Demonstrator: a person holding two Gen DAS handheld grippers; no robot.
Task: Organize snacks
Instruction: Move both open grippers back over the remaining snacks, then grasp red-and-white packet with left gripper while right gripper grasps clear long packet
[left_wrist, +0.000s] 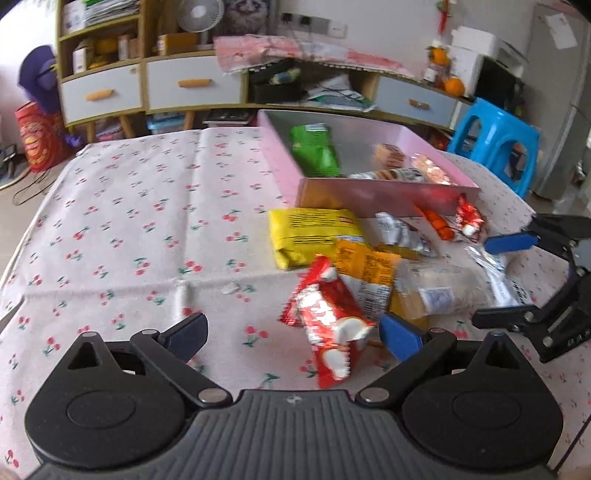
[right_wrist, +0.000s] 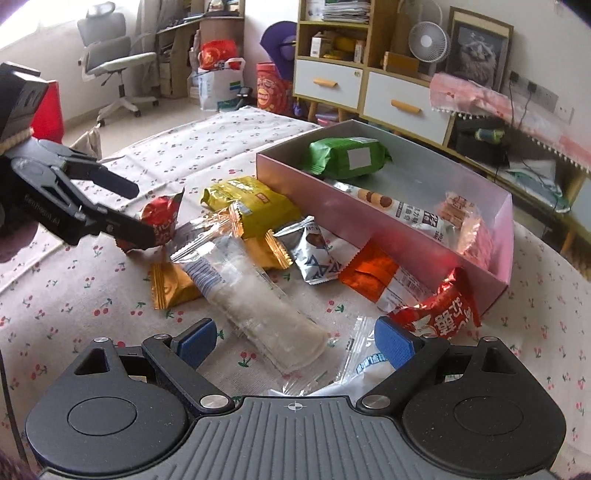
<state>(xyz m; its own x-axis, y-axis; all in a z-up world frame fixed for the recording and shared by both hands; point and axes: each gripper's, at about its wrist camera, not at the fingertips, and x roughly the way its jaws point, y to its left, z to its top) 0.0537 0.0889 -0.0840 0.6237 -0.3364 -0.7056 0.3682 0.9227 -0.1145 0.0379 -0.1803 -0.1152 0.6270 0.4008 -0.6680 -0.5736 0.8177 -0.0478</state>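
Note:
Loose snack packs lie on the cherry-print cloth in front of a pink box (left_wrist: 373, 194) (right_wrist: 332, 206). My left gripper (left_wrist: 295, 334) is open, and a red-and-white pack (left_wrist: 328, 321) lies between its fingers, close to the right pad and away from the left one. My right gripper (right_wrist: 295, 343) is open over a long clear pack (right_wrist: 258, 306), which rests on the cloth between its fingers. A yellow pack (left_wrist: 314, 236) (right_wrist: 255, 203), orange packs (right_wrist: 173, 284) and a silver pack (right_wrist: 317, 254) lie nearby. Inside the box are a green pack (right_wrist: 347, 157), a biscuit pack (right_wrist: 399, 206) and pink wafers (right_wrist: 469, 229).
Each gripper shows in the other's view: the right gripper (left_wrist: 498, 280) at the far right, the left gripper (right_wrist: 142, 212) at the left. A blue stool (left_wrist: 495, 144) stands past the table's right edge. Drawers and shelves (left_wrist: 147, 81) line the wall behind.

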